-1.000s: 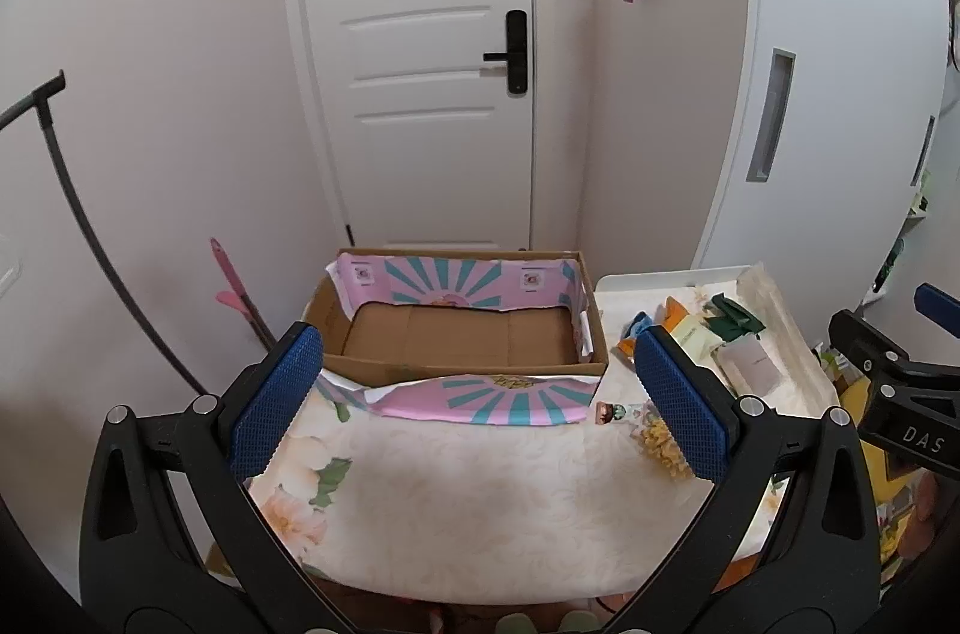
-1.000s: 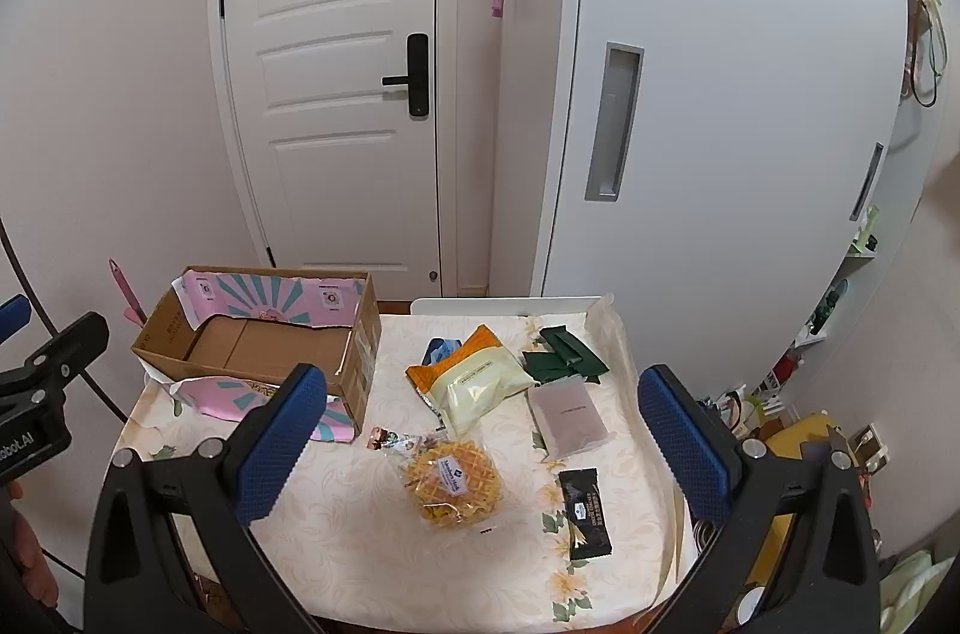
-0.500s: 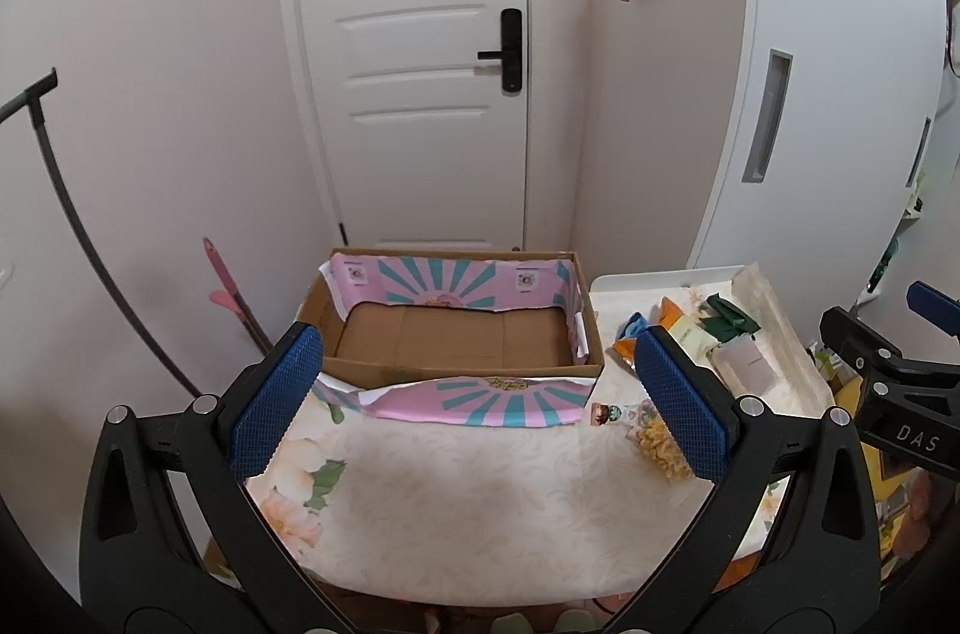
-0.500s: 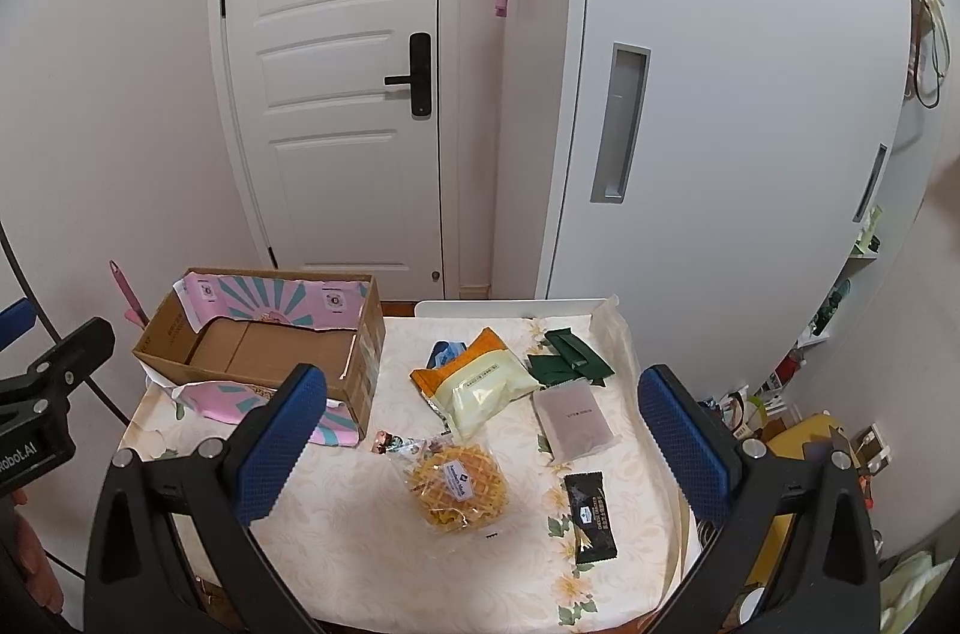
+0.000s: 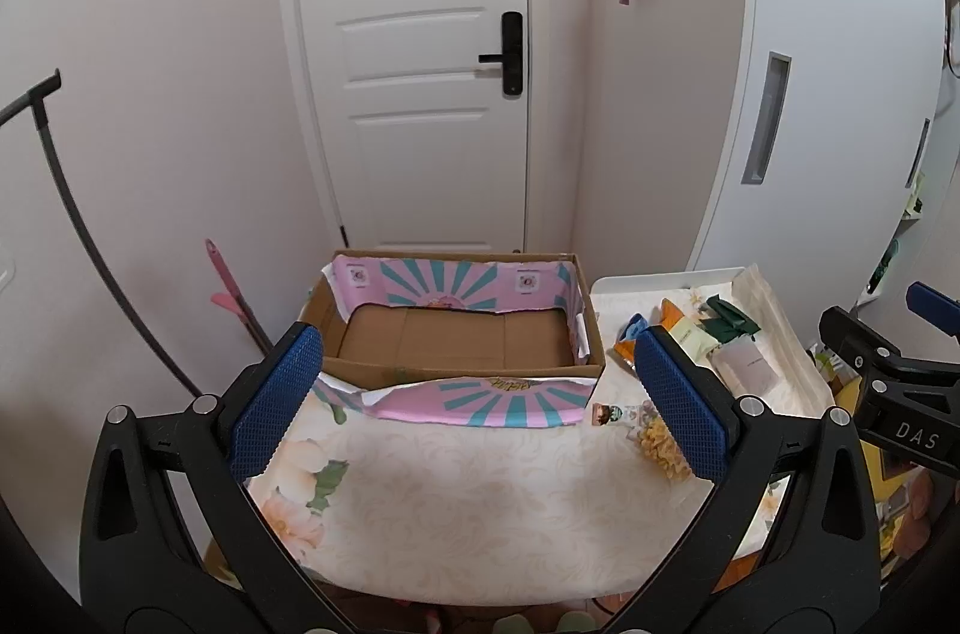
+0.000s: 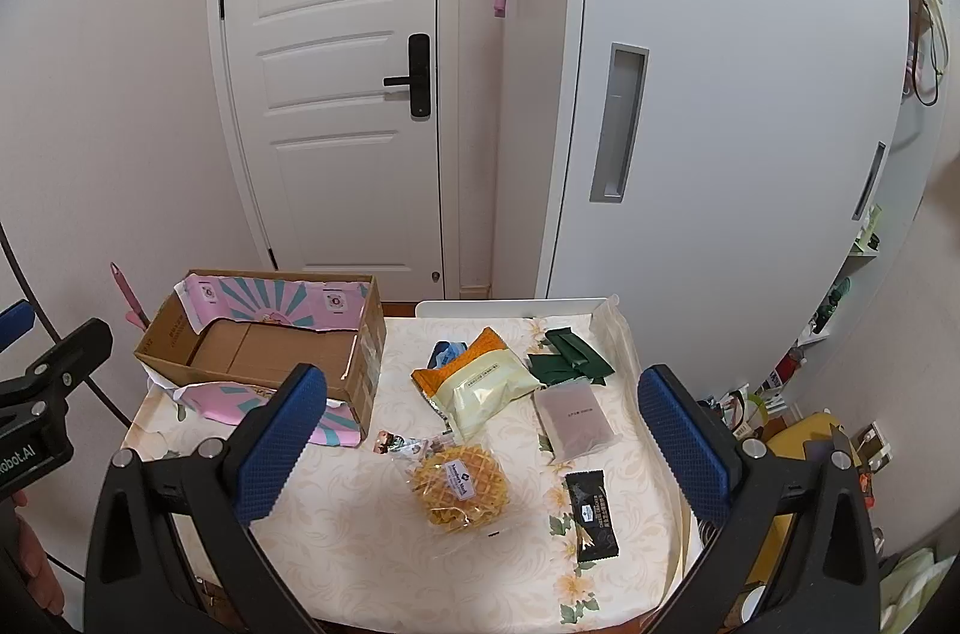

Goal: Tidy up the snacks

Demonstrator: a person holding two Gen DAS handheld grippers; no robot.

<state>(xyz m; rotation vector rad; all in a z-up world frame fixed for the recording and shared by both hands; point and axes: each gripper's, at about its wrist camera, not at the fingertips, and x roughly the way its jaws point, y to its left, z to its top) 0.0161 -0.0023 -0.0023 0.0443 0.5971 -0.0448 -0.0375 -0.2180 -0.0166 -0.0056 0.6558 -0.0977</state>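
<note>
White door (image 6: 336,106) and a pale cupboard (image 6: 720,124) stand behind my counter (image 6: 360,532), which has a floral cloth over it. Cardboard box (image 6: 360,370) w/ pink-and-teal flaps sits at the counter's left rear; its bottom is bare as far as I can see. Snacks lie to the right of it, all outside the box: waffle pack (image 6: 461,487) nearest me, small candy (image 6: 397,445) just left of it near the box corner, cream pouch (image 6: 486,391) lying over an orange pack (image 6: 474,352), blue wrapper (image 6: 447,352) peeking out behind those, green packs (image 6: 570,361) further back, mauve sachet (image 6: 573,418) beside the pouch, black bar (image 6: 591,514) toward the front right edge. My left tongs (image 5: 477,415) hang wide open over the counter's front left, facing the box, w/ nothing between the blue pads. My right tongs (image 6: 480,451) are also spread wide and hold nothing, poised above the waffle pack & not touching any snack. From the left cam the right tongs show at the far right edge; from the right cam the left tongs sit at the far left, w/ a bit of my hand (image 6: 36,568) below.
</note>
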